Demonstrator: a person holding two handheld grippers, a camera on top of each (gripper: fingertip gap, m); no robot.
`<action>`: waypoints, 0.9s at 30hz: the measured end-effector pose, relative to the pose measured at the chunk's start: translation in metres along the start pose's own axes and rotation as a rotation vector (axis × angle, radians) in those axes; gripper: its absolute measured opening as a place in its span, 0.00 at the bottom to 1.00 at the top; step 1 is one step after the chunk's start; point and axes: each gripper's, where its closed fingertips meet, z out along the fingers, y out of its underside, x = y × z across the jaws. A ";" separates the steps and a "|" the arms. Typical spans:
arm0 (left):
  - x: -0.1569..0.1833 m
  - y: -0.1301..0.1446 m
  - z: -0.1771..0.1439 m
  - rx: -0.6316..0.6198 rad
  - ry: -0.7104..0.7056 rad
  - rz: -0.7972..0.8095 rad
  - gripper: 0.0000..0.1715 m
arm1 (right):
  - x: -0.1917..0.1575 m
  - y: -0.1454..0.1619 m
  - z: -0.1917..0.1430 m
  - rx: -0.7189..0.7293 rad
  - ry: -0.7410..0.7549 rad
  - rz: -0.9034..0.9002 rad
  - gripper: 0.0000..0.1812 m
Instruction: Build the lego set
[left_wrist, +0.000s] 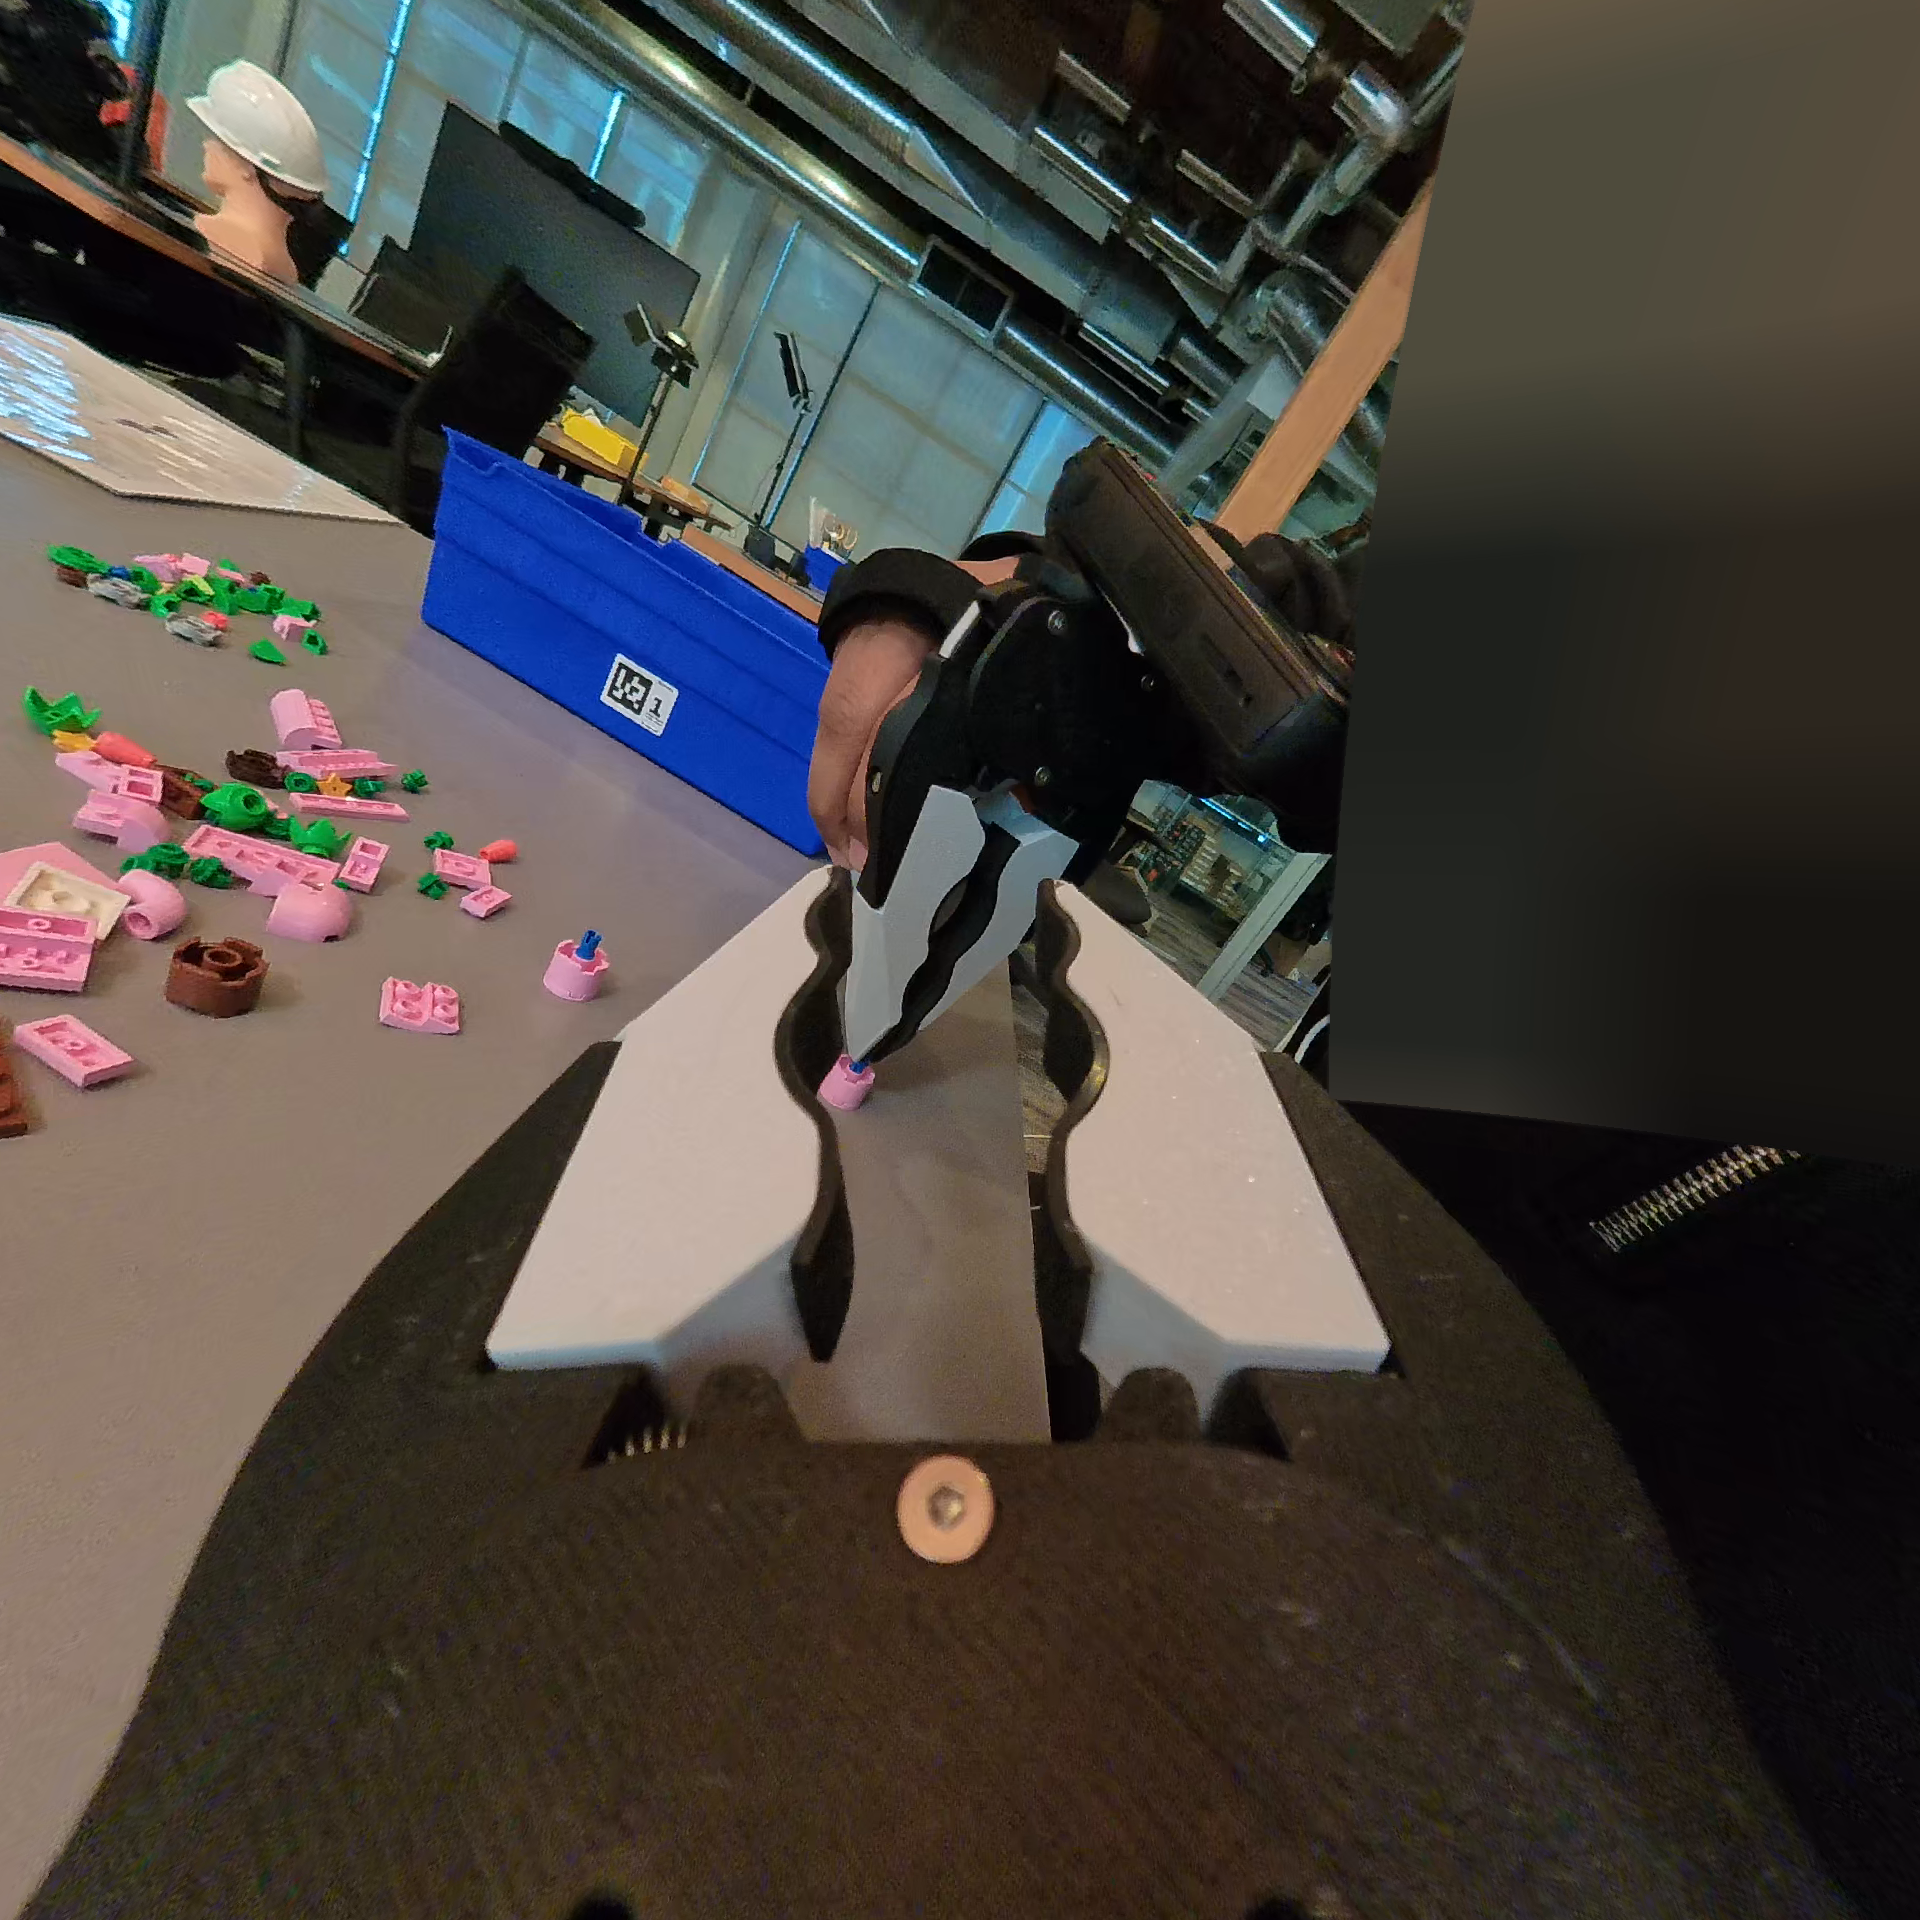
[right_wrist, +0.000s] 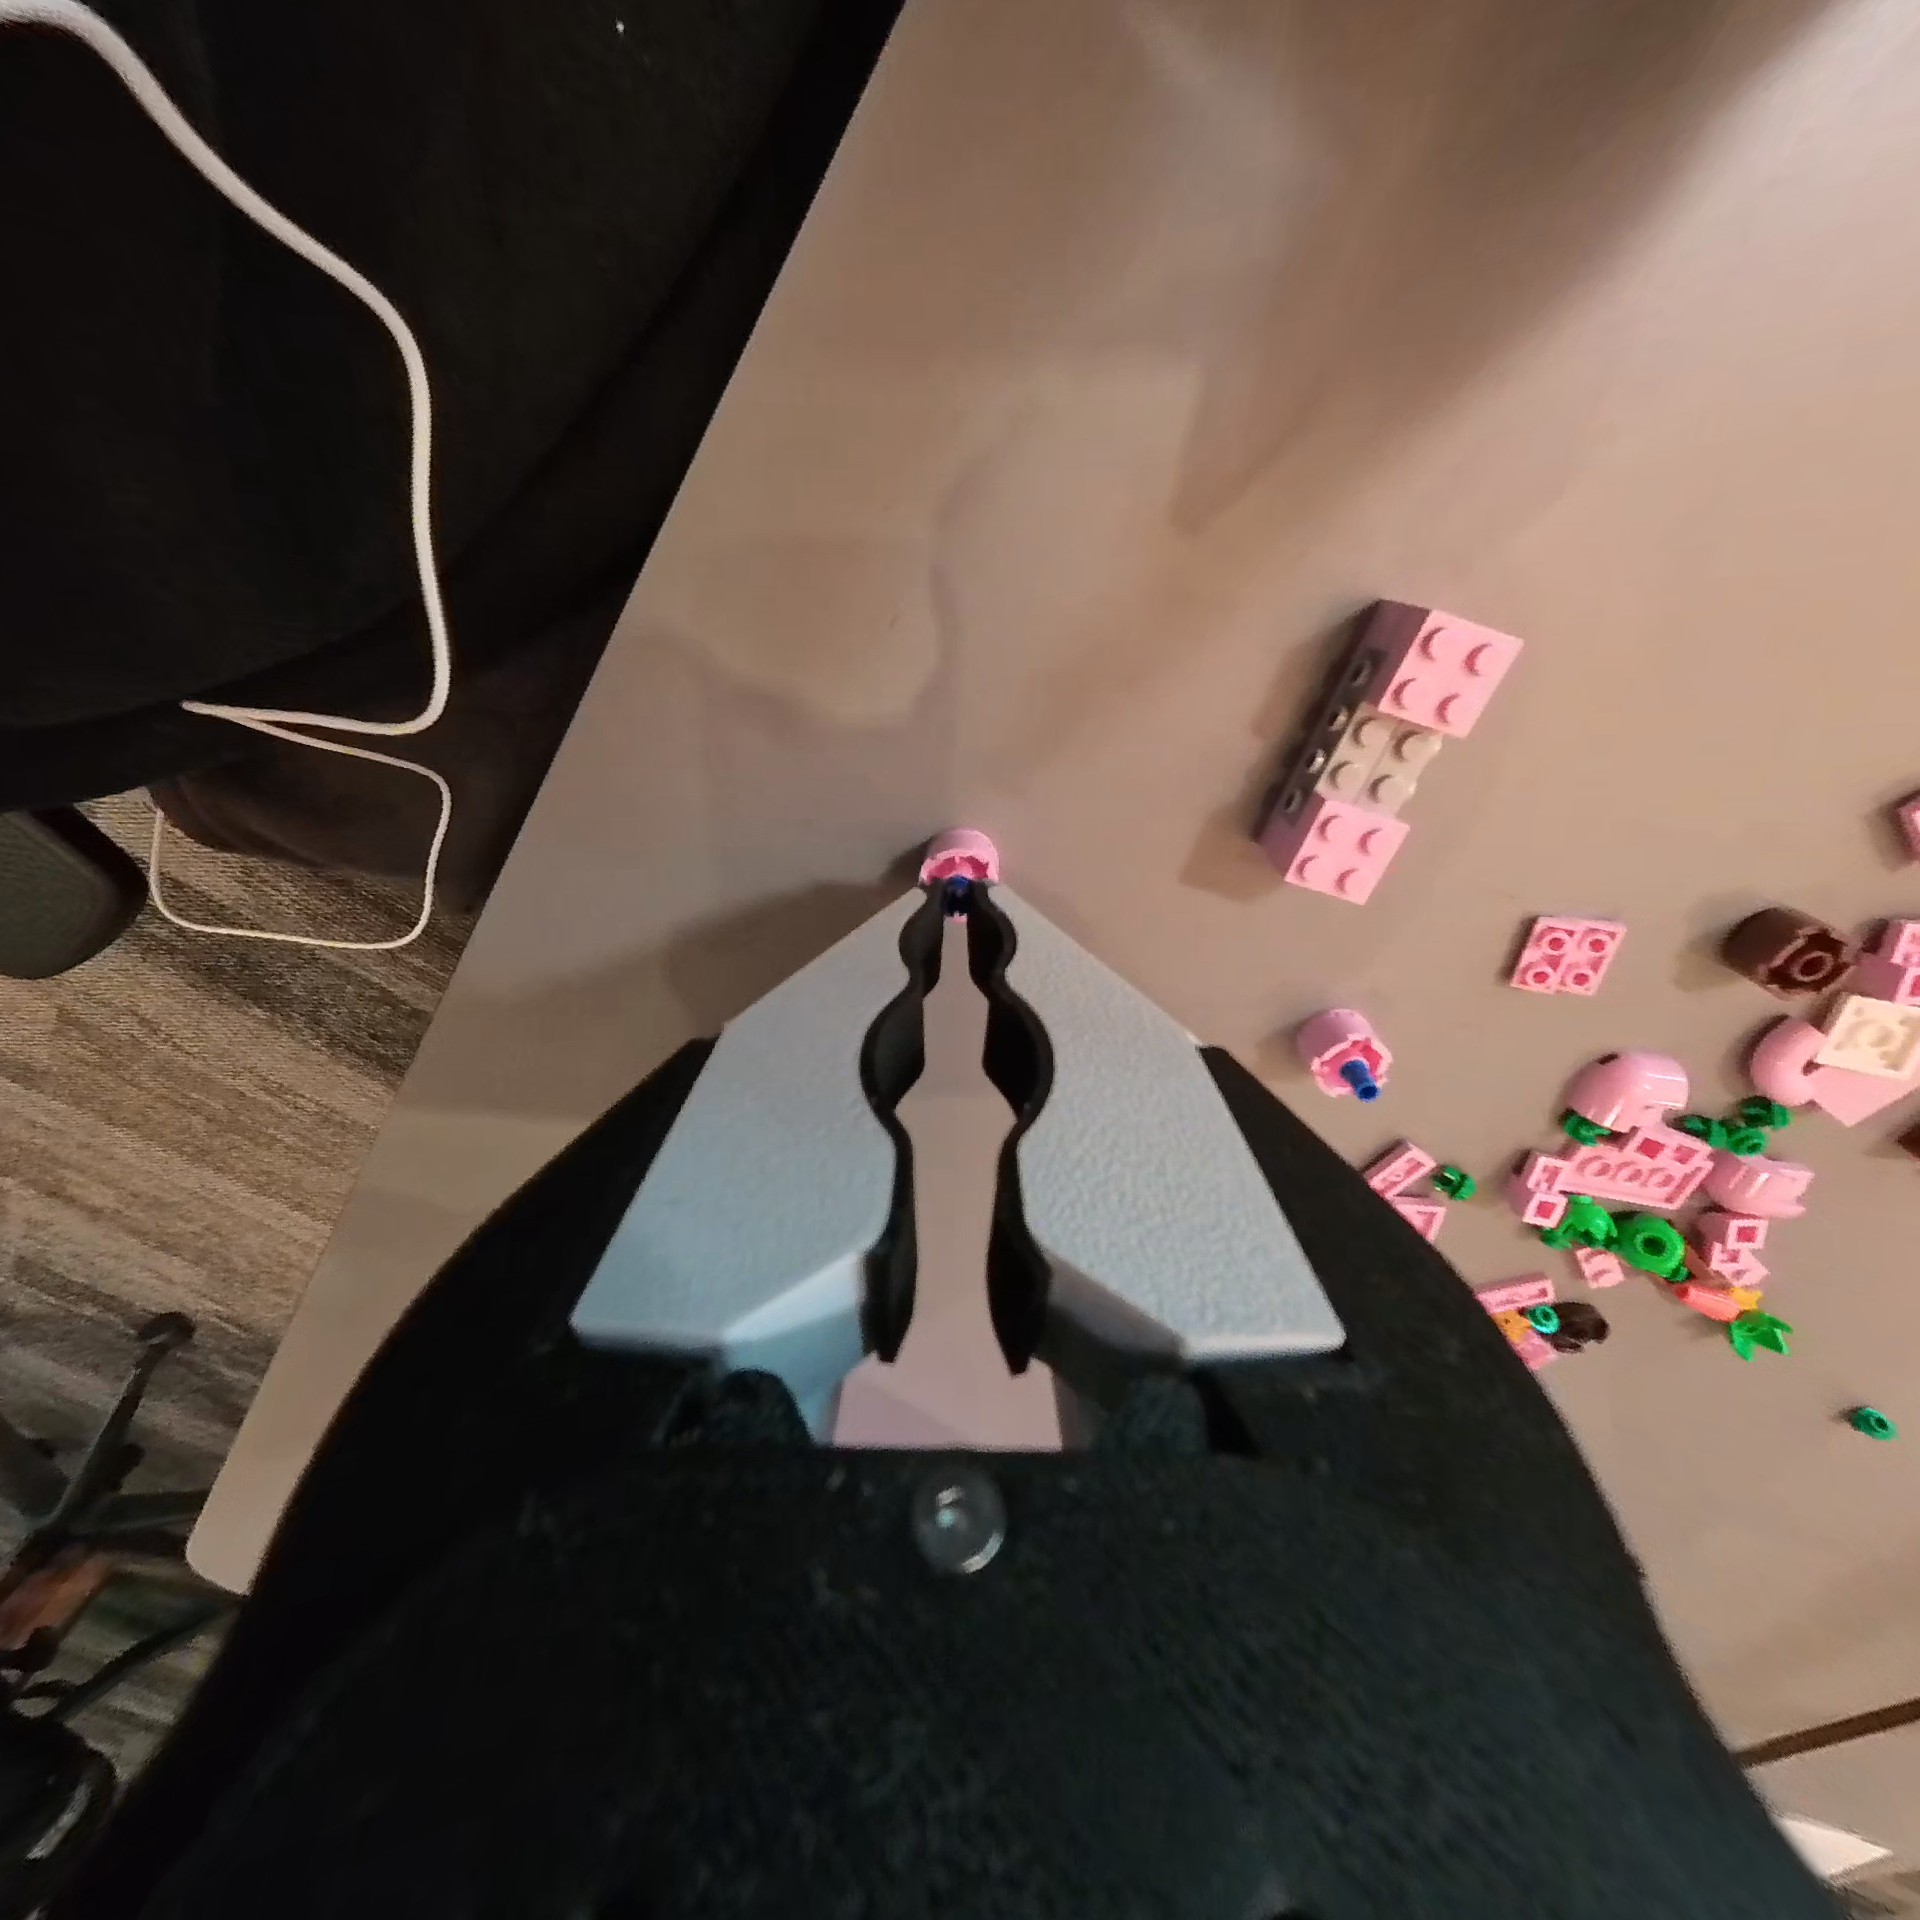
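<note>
Grey table (left_wrist: 260, 1226) carries the whole workspace; a blue bin (left_wrist: 623, 644) stands at its far side, beyond the loose parts. In the left wrist view a scatter of pink, green and brown bricks (left_wrist: 239, 831) covers the left of the table, well apart from the working spot. A partly built block of pink and pale bricks on a dark beam (right_wrist: 1361, 748) lies to the right of the right gripper in its own view, not touching anything else. The left gripper (left_wrist: 940, 997) is held low over the near table edge, fingers spread wide with nothing between them; it frames the work but grips nothing. The right gripper (right_wrist: 958, 906) comes down steeply from above, tips nearly closed and pinching the blue pin (right_wrist: 956, 894) that stands out of the small pink round piece (right_wrist: 958, 858). That piece sits on the table close to the near edge, just inside the left gripper's open span in the left wrist view (left_wrist: 847, 1086). A second pink round piece with a blue pin (left_wrist: 577, 966) rests alone farther left, lying on its side. Key relation: the pin's long axis points up along the right gripper's fingers, so the right hand is on the part while the left is merely near it. Judgement: the step in hand is seating or lifting this pin-and-round unit; whether the pin is fully pressed home cannot be told.
</note>
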 end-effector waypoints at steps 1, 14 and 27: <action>0.000 0.000 0.000 0.000 0.001 0.000 0.19 | 0.000 0.000 0.000 0.004 -0.003 0.006 0.02; 0.000 0.000 0.000 0.003 0.004 -0.008 0.19 | 0.000 0.001 0.001 -0.044 0.015 0.023 0.02; 0.001 0.001 0.000 0.000 0.006 -0.006 0.19 | 0.000 0.003 0.006 -0.038 0.000 0.089 0.01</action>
